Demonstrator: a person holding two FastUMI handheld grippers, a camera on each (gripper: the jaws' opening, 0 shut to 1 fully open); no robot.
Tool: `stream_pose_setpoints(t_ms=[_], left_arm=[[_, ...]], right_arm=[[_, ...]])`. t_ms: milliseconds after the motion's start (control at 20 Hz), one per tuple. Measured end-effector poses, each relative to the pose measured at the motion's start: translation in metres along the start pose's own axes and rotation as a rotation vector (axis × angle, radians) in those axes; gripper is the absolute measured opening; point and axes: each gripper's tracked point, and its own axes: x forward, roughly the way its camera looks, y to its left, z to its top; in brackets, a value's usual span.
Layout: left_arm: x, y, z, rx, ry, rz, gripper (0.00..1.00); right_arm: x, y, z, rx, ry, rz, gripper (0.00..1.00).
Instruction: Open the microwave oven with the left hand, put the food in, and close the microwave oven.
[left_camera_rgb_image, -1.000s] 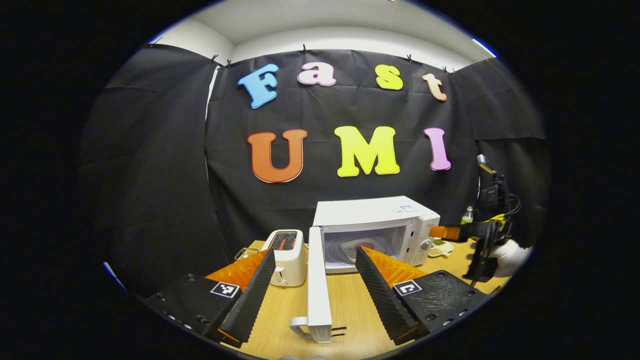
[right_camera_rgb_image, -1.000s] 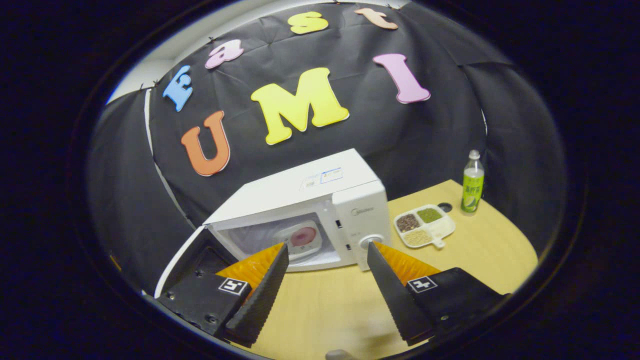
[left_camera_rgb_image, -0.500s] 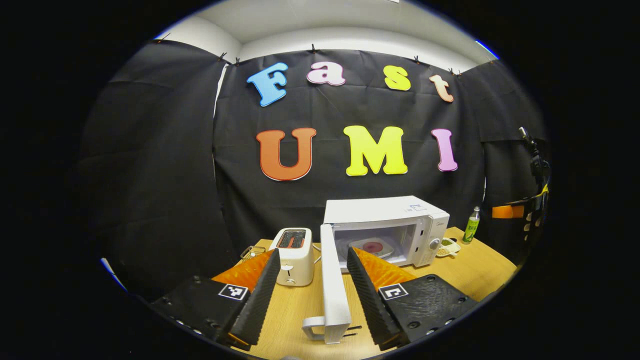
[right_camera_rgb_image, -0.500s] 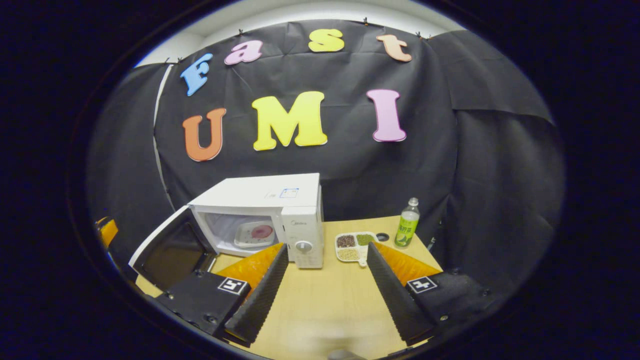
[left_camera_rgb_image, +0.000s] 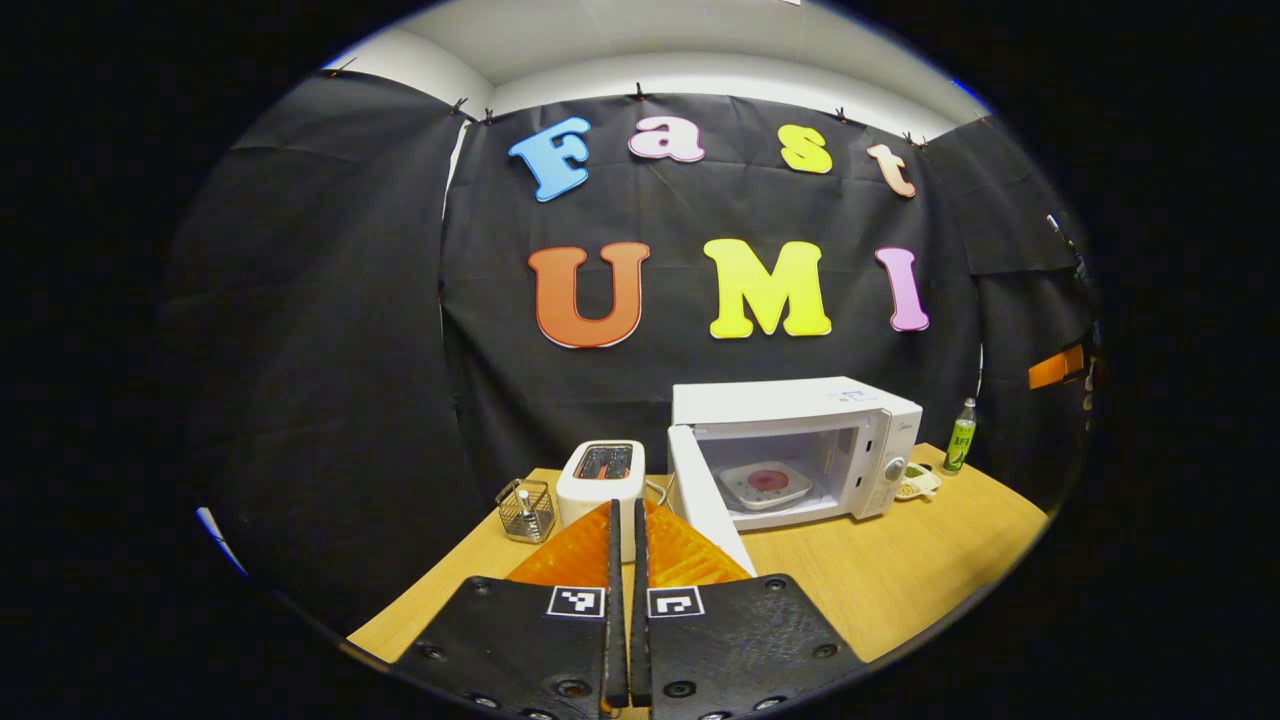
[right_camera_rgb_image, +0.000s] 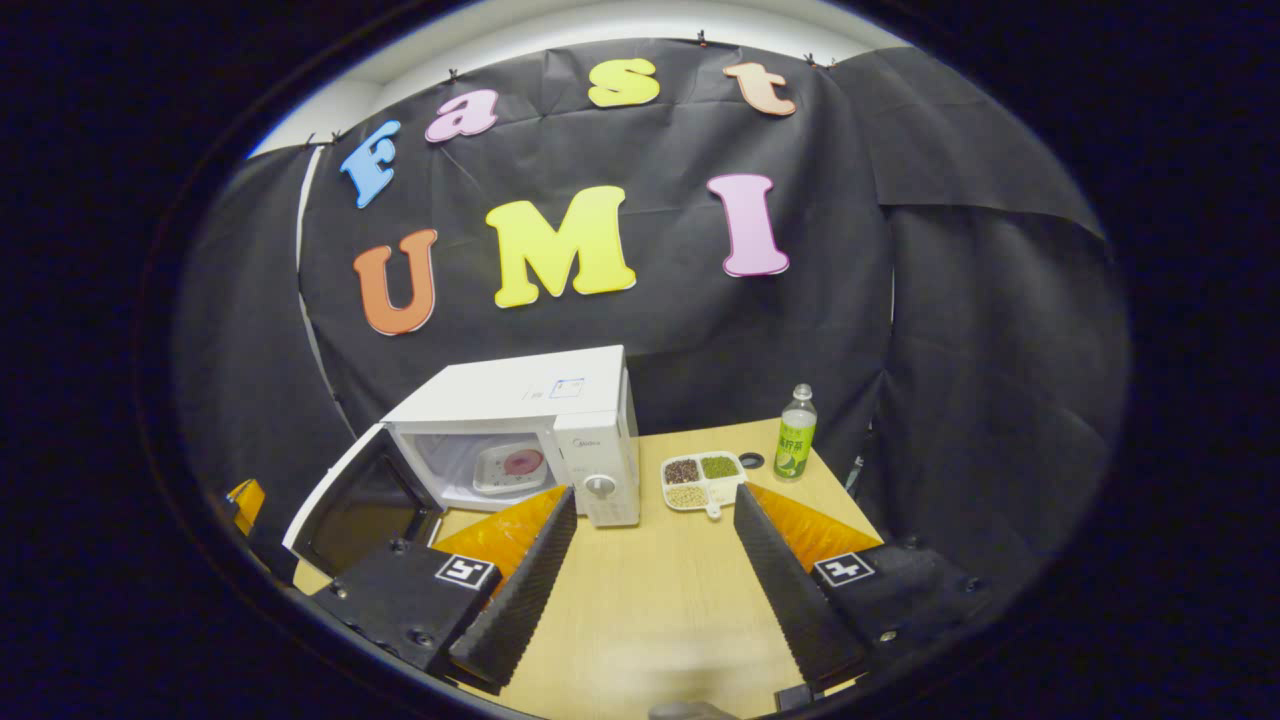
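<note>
Left tool (left_camera_rgb_image: 627, 520) closed on nothing, fingers pressed together above the bench (left_camera_rgb_image: 880, 570). Right tool (right_camera_rgb_image: 650, 510) wide open, empty. Microwave (left_camera_rgb_image: 800, 440) at the bench's back, door (left_camera_rgb_image: 705, 495) swung open (hinged on its left). Plate of food (left_camera_rgb_image: 765, 483) sits inside on the turntable. Toaster (left_camera_rgb_image: 600, 478) just left of the microwave; sectioned tray (right_camera_rgb_image: 703, 478) and bottle (right_camera_rgb_image: 795, 434) to its right.

Smooth white microwave (left_camera_rgb_image: 790, 405) — plastic, it seems — on a matt wood-grain table (right_camera_rgb_image: 650, 600).
</note>
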Motion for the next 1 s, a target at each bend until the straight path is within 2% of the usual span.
stream_pose_setpoints(t_ms=[150, 200, 250, 300, 350, 400, 450, 600, 800, 850, 900, 950, 1000], left_arm=[[0.005, 0.009, -0.041, -0.041, 0.064, -0.017, 0.0], [0.005, 0.014, -0.055, -0.046, 0.086, -0.009, 0.0], [0.005, 0.017, -0.066, -0.04, 0.103, -0.007, 0.0], [0.007, 0.018, -0.077, -0.027, 0.118, -0.001, 0.0], [0.007, 0.013, -0.088, -0.024, 0.138, -0.02, 0.0], [0.007, 0.012, -0.097, -0.014, 0.155, -0.02, 0.0], [0.006, 0.012, -0.104, -0.006, 0.167, -0.022, 0.0], [0.005, 0.001, -0.107, -0.023, 0.178, -0.045, 0.0], [0.006, -0.032, -0.104, 0.006, 0.162, -0.102, 0.0], [0.007, -0.041, -0.104, 0.009, 0.162, -0.111, 0.0], [0.007, -0.05, -0.105, 0.01, 0.161, -0.121, 0.0], [0.009, -0.06, -0.105, 0.008, 0.157, -0.135, 0.0], [0.01, -0.071, -0.106, 0.008, 0.159, -0.149, 0.0]], right_arm=[[-0.01, -0.005, -0.004, 0.006, 0.018, -0.013, 0.92], [-0.013, -0.007, -0.005, 0.01, 0.022, -0.016, 1.0], [-0.015, -0.01, -0.005, 0.013, 0.025, -0.022, 0.92], [-0.017, -0.013, -0.005, 0.013, 0.027, -0.029, 0.91], [-0.018, -0.017, -0.005, 0.013, 0.027, -0.036, 1.0], [-0.02, -0.02, -0.006, 0.017, 0.027, -0.043, 0.92], [-0.02, -0.021, -0.006, 0.022, 0.028, -0.048, 0.92], [-0.027, -0.025, -0.012, 0.049, 0.046, -0.054, 0.92], [-0.035, -0.029, -0.012, 0.062, 0.052, -0.04, 0.92], [-0.036, -0.033, -0.012, 0.051, 0.054, -0.043, 1.0], [-0.037, -0.036, -0.009, 0.046, 0.046, -0.042, 0.91], [-0.037, -0.039, -0.005, 0.042, 0.038, -0.044, 1.0], [-0.037, -0.041, -0.003, 0.036, 0.029, -0.043, 1.0]])
